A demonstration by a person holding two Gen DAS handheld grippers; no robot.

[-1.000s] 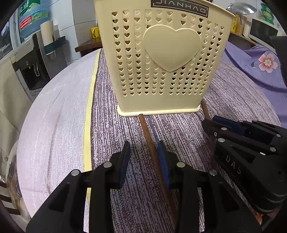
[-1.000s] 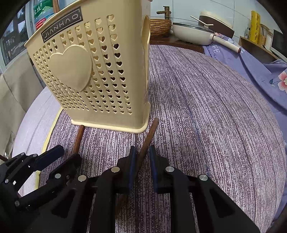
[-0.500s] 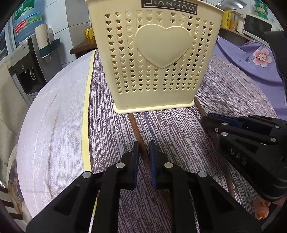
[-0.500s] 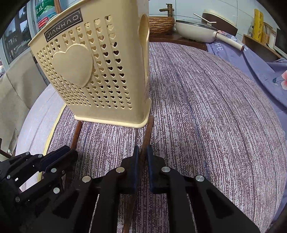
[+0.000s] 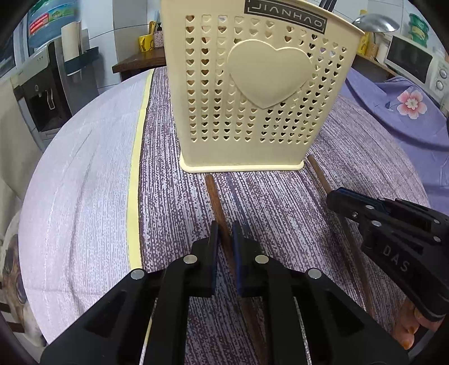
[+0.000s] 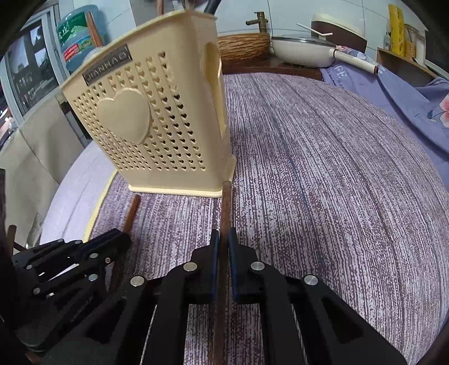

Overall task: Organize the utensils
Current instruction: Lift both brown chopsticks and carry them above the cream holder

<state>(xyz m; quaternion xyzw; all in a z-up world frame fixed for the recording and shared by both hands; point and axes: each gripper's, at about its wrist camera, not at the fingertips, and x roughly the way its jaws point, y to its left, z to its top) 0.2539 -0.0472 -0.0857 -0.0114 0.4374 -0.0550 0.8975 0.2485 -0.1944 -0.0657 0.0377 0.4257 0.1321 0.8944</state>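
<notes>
A cream perforated utensil holder [image 5: 252, 98] with a raised heart stands upright on the purple striped cloth; it is seen again in the right wrist view [image 6: 148, 126]. Two brown wooden chopsticks lie in front of its base, tips nearly touching it. My left gripper [image 5: 224, 237] is shut on the left chopstick [image 5: 213, 193], pads pressing its sides. My right gripper [image 6: 221, 241] is shut on the right chopstick [image 6: 226, 202]. Each view shows the other gripper alongside: the right gripper [image 5: 334, 196] and the left gripper [image 6: 120, 238]. Dark handles [image 5: 327, 5] stick out of the holder's top.
A yellow strip [image 5: 136, 168] borders the striped cloth on the left, with pale cloth beyond. A water dispenser [image 5: 42, 92] stands far left. A white pan [image 6: 303, 50] and woven basket [image 6: 244, 47] sit behind the table. Purple floral fabric [image 5: 407, 112] lies to the right.
Both grippers' jaws have narrowed onto their chopsticks. The left gripper shifted so its chopstick sits between the pads. The right chopstick now points straight ahead in the right wrist view.
</notes>
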